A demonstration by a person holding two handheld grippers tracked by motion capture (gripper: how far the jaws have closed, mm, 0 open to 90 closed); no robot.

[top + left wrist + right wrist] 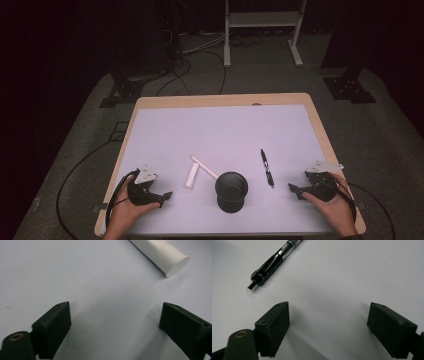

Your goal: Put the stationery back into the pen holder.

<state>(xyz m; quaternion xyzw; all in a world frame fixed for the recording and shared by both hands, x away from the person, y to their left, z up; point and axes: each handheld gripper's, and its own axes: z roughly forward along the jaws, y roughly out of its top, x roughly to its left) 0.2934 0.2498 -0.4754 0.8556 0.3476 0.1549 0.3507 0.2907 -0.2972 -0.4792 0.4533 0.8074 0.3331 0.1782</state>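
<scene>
Both grippers rest low at the near edge of the table [150,102], jaws apart and empty. The left gripper [166,195] sits at the near left, and just beyond it lie two white sticks [192,176], one across the other's far end. In the left gripper view, the round end of a stick [178,264] shows beyond the right jaw, off to one side of the gap. The right gripper [292,189] sits at the near right, close to the near tip of the black pen [267,168], which in the right gripper view [273,262] lies off to the left of the jaws. A black cup [231,190] stands upright between the two hands, near the table's front.

The main risk is a missed pinch: neither thing lies in line with its jaws, so closing without first shifting sideways would catch only the table. The pen and sticks are round and would likely roll if one pad nudges them first. The sticks seem to touch where they cross, though the view is too small to be sure; lifting one could drag the other. A sweeping arm could tip the cup.
</scene>
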